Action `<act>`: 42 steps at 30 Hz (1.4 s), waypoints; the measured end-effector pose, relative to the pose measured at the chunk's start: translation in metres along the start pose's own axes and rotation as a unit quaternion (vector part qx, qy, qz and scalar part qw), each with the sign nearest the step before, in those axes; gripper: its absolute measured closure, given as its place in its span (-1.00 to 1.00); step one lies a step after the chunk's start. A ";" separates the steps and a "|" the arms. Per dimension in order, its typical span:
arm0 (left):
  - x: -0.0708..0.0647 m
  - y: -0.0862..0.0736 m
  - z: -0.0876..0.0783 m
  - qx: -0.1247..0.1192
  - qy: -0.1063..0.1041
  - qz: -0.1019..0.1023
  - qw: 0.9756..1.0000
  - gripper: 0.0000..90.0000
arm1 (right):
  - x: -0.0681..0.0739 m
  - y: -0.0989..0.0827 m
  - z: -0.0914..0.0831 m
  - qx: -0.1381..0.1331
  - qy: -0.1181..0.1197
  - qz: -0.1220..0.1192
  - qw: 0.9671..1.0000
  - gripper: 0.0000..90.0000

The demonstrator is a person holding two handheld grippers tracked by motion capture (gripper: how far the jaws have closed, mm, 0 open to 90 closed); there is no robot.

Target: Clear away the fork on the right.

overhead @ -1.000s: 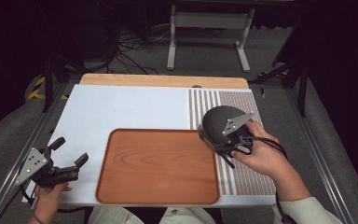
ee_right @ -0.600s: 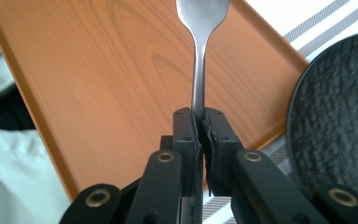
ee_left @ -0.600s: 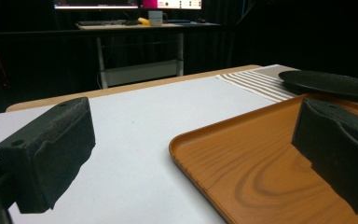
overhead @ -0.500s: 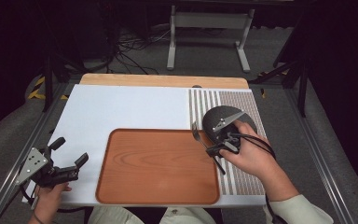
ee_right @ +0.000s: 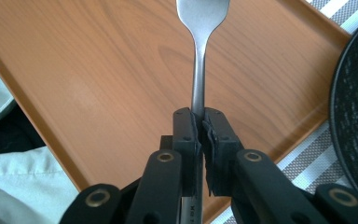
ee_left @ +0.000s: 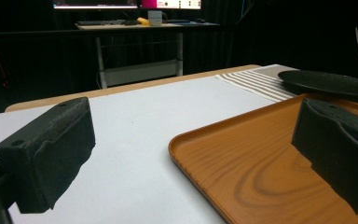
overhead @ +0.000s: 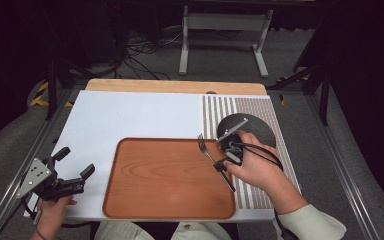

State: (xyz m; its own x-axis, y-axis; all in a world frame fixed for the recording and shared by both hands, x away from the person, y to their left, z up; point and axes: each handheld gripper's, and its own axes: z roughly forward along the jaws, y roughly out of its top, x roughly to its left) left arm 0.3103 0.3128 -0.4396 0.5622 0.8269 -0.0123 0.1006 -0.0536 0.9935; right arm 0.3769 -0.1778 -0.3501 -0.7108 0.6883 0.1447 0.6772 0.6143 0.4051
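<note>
Right gripper (ee_right: 200, 128) pinches the fork (ee_right: 199, 56) by its handle, carrying it above the wooden tray (overhead: 170, 175). Left gripper (overhead: 72, 176) rests aside, jaws spread, holding nothing.

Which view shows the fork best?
The high view: the whole fork shows, clamped in the right gripper over the tray. The right gripper view crops its tines; the left gripper view catches just the tines.

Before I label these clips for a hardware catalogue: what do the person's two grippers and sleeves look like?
Left gripper: black, blocky foam-padded jaws, a grey three-cornered plate on top. Right gripper: black, brass-coloured pivot rivets, black cable looping off it. The right arm wears a pale sleeve.
</note>
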 end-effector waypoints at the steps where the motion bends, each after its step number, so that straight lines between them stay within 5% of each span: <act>1: 0.000 0.000 0.000 0.000 0.000 0.000 1.000 -1.00 | 0.001 0.001 0.001 0.002 0.000 0.003 1.000 0.87; 10: 0.000 0.000 0.000 0.000 0.000 0.000 1.000 -1.00 | 0.003 0.005 0.014 0.029 -0.005 0.035 0.999 0.87; 21: 0.000 -0.001 0.001 0.002 -0.002 -0.001 1.000 -1.00 | 0.000 0.007 0.032 0.074 -0.008 0.081 0.994 0.87; 42: 0.000 -0.001 0.002 0.006 -0.006 0.000 1.000 -1.00 | -0.001 0.010 0.056 0.120 -0.015 0.125 0.985 0.87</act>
State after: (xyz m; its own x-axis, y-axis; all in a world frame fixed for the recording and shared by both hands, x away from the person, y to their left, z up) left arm 0.3119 0.3119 -0.4404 0.5726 0.8197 -0.0145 0.1105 -0.0596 0.9921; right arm 0.3949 -0.1509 -0.3967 -0.5127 0.8385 0.1845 0.8583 0.4950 0.1356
